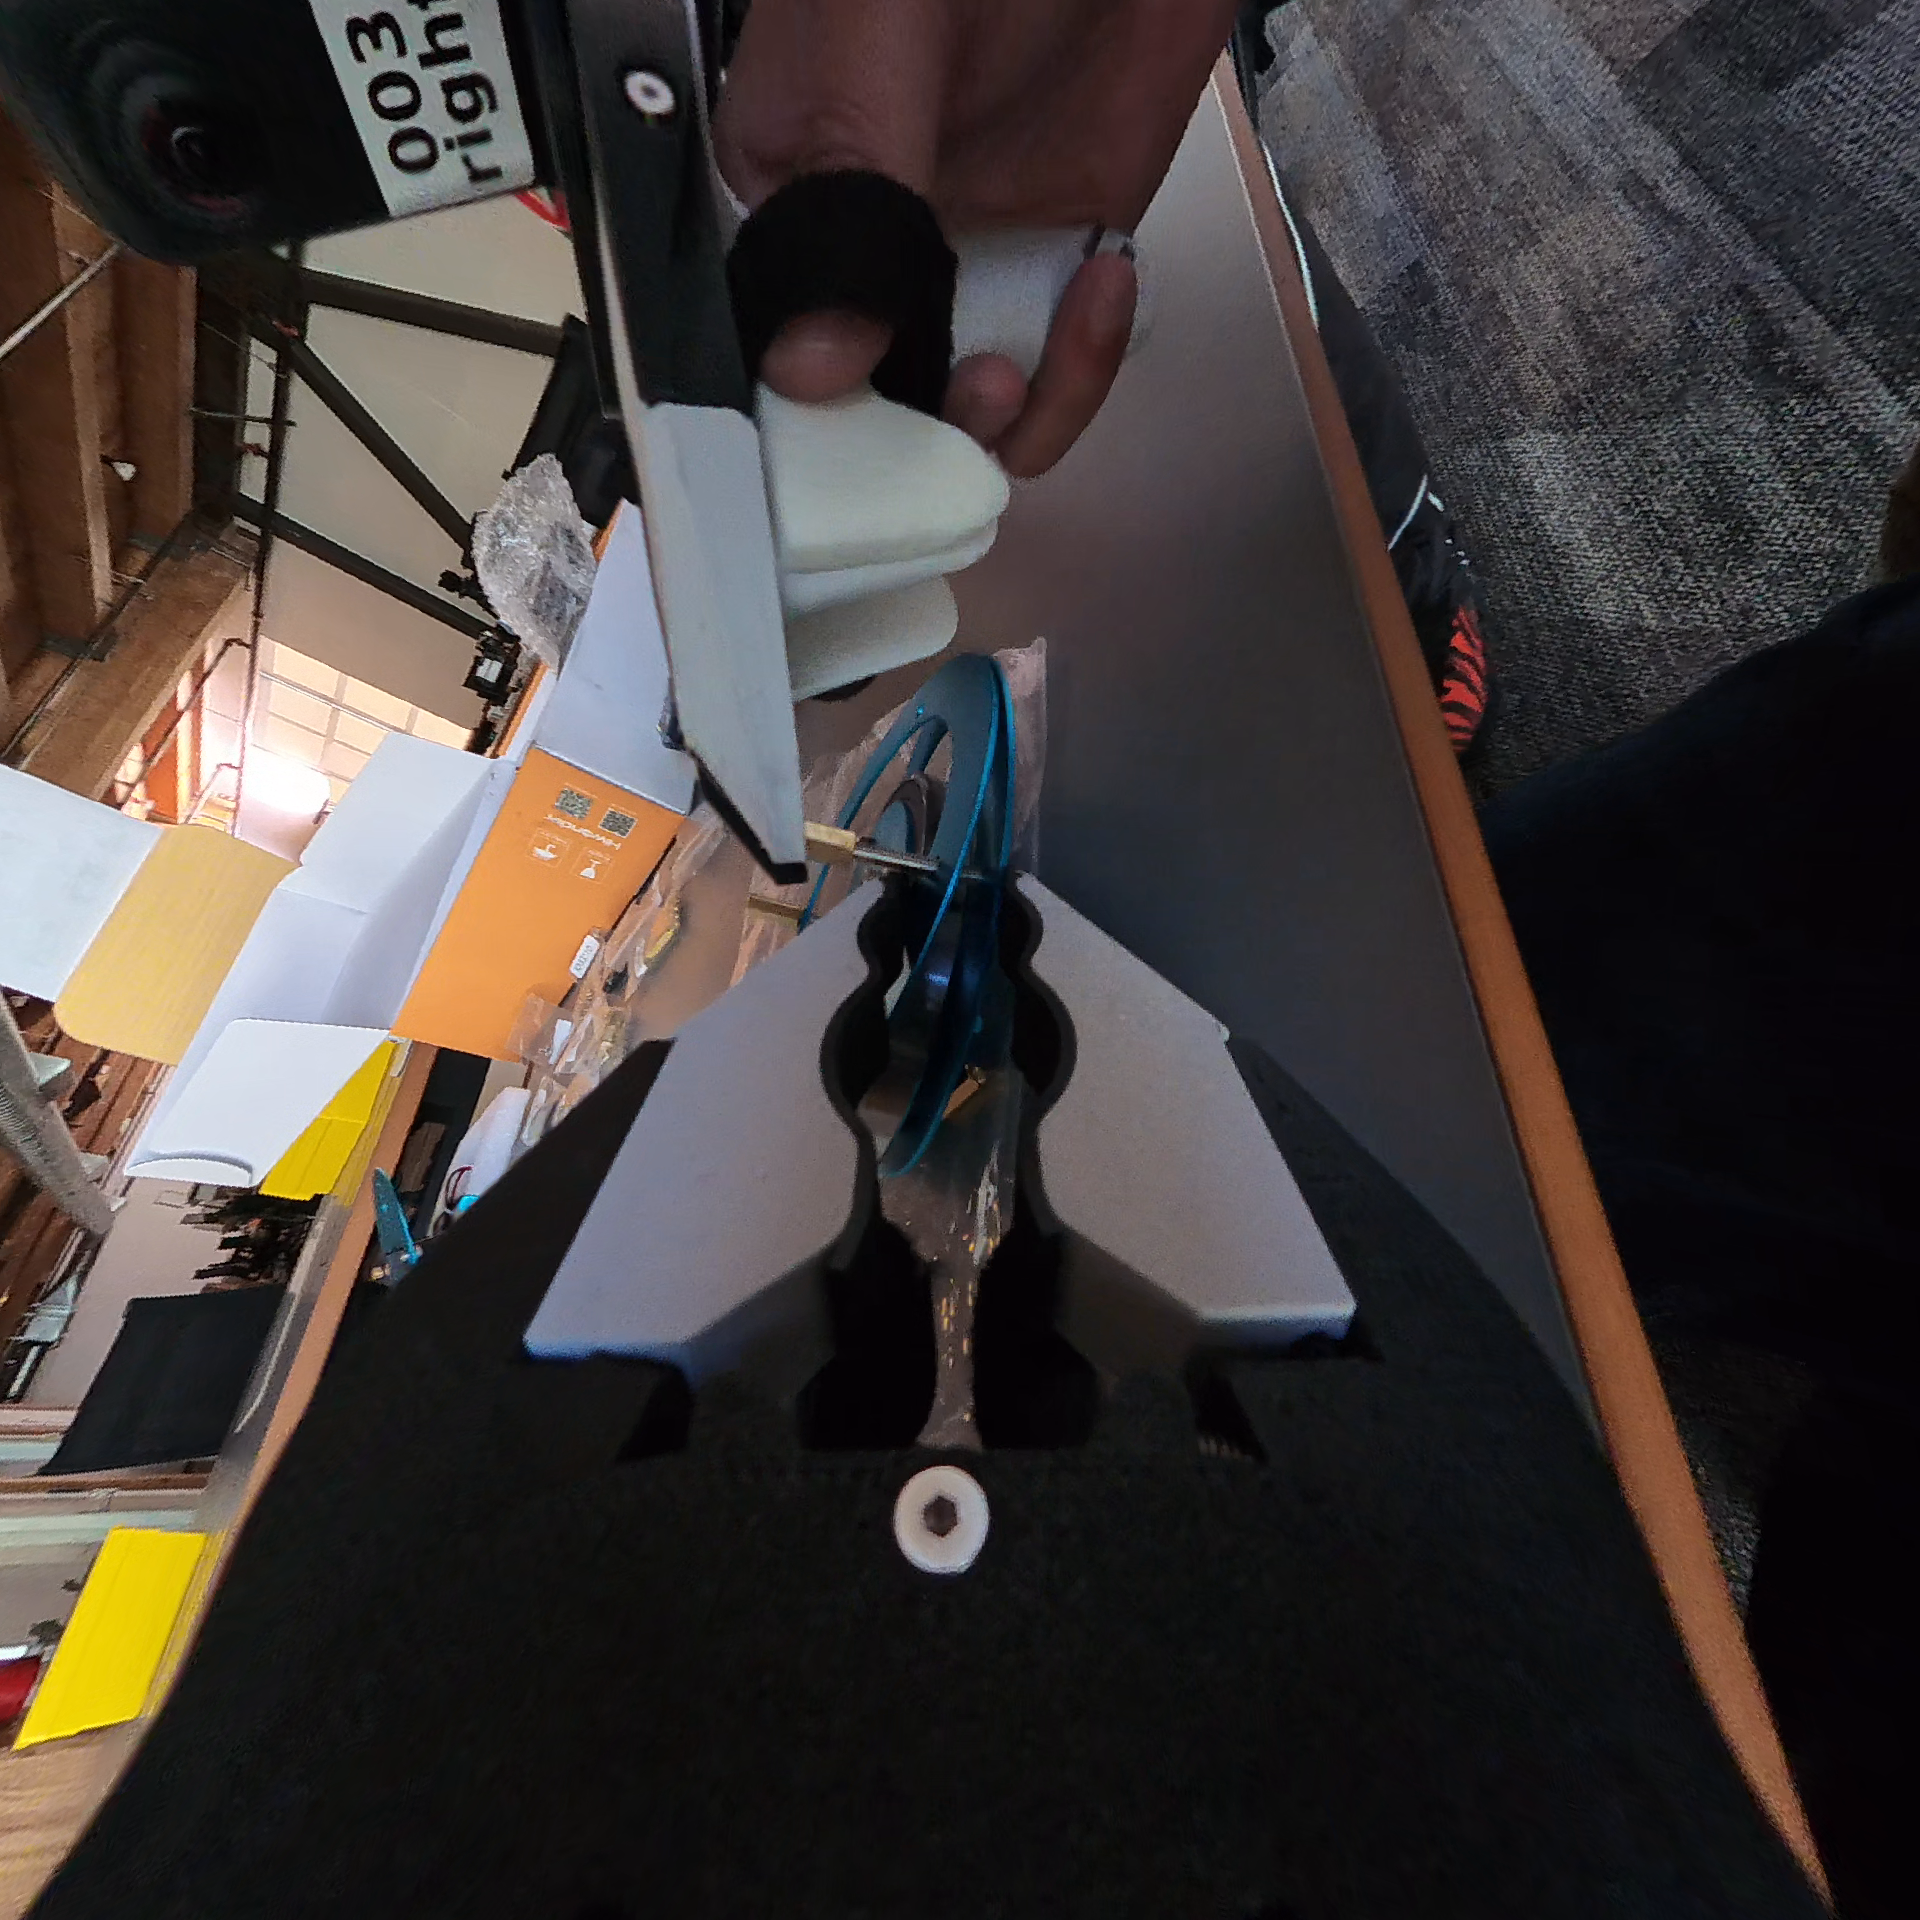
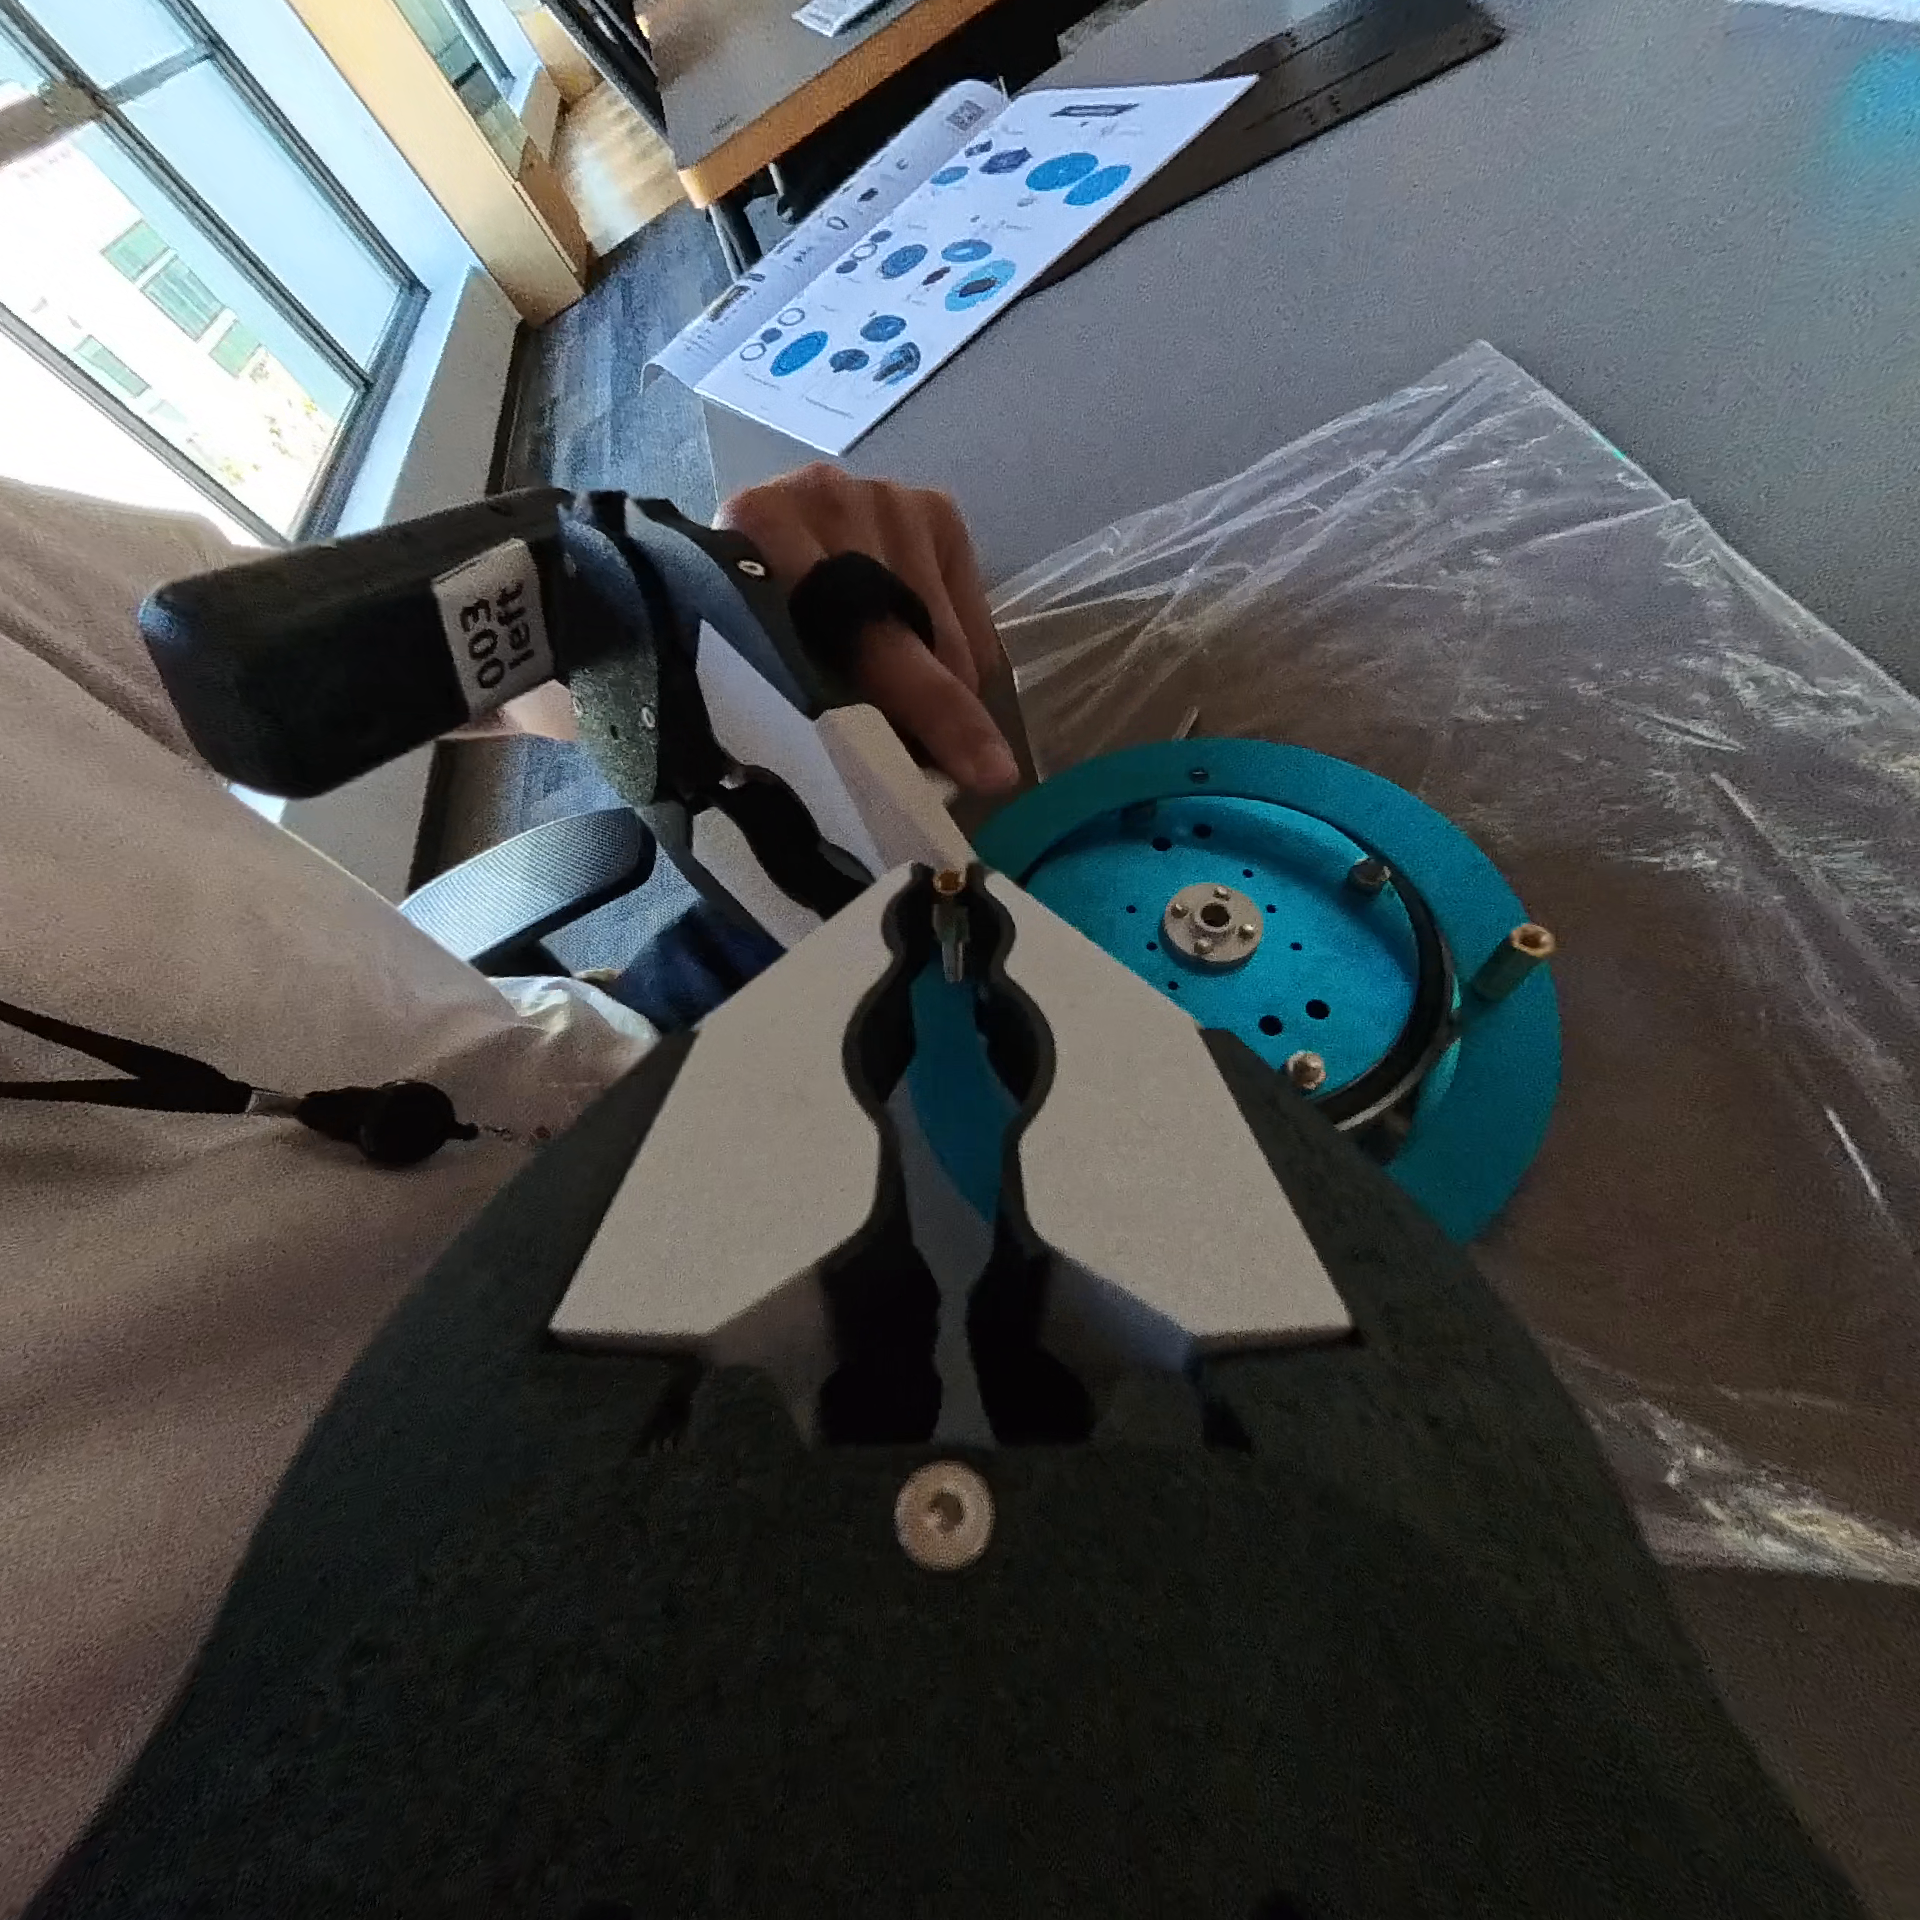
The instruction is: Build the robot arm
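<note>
Grey table (image 2: 1558, 260) beside sunlit window (image 2: 156, 260)

A white label (image 1: 431, 99) with black printed characters sits on the black camera housing at the upper left of the left wrist view. A like white label (image 2: 497, 644) sits on the black housing at left in the right wrist view. Farther off, an orange-and-white cardboard box (image 1: 540, 883) bears small white marks and two square codes, and an open white instruction sheet (image 2: 935, 260) shows blue diagrams with print too small to read.

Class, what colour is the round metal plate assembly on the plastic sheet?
Bright blue round plate assembly, clearest in the right wrist view.
</note>
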### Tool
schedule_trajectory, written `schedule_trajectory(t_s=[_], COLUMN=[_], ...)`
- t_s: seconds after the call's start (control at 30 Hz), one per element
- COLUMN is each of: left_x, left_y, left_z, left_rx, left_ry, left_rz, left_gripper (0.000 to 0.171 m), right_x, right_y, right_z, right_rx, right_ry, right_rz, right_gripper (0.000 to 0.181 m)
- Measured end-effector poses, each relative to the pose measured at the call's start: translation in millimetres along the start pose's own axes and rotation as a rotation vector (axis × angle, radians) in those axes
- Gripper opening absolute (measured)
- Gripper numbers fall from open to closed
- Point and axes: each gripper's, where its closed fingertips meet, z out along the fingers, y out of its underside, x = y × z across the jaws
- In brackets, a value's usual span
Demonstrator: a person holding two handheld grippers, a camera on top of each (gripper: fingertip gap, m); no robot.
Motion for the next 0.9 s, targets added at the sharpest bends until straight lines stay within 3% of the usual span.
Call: schedule_trajectory(t_s=[0.13, 0.37, 0.43, 0.5, 0.57, 0.67, 0.8, 0.9], left_x=[0.3, 0.9, 3.0, 4.1, 3.2, -0.3, -2.2, 0.6], left_y=[-0.7, -5.2, -6.3, -6.7, -8.8, -9.0, -8.7, -8.3], left_z=[2.1, 6.2, 5.9, 4.3, 2.1, -0.2, -1.3, -1.2], left_rx=[-0.013, -0.045, -0.045, -0.041, -0.026, -0.016, -0.014, -0.013], left_ry=[-0.007, -0.031, -0.034, -0.036, -0.037, -0.037, -0.041, -0.037], left_rz=[0.008, 0.01, 0.012, 0.016, 0.002, -0.023, -0.023, -0.003], left_gripper=[0.018, 0.017, 0.017, 0.017, 0.017, 0.016, 0.016, 0.016], right_x=[4.2, 9.7, 7.9, 6.4, 2.1, -10.4, -6.5, -9.2], right_y=[1.1, 0.6, 2.0, 2.4, -0.2, -9.6, 10.7, 4.3], right_z=[-0.3, -13.0, -14.3, -15.7, -14.9, -20.9, -32.9, -31.2], right_rx=[0.0, 0.122, 0.169, 0.202, 0.25, 0.309, 0.176, 0.155], right_ry=[0.206, 0.999, 1.105, 1.079, 0.95, 0.69, 0.442, 0.274], right_rz=[0.015, -0.005, -0.009, 0.022, 0.093, 0.041, 0.008, -0.032], right_gripper=[0.005, 0.004, 0.005, 0.005, 0.005, 0.025, 0.033, 0.033])
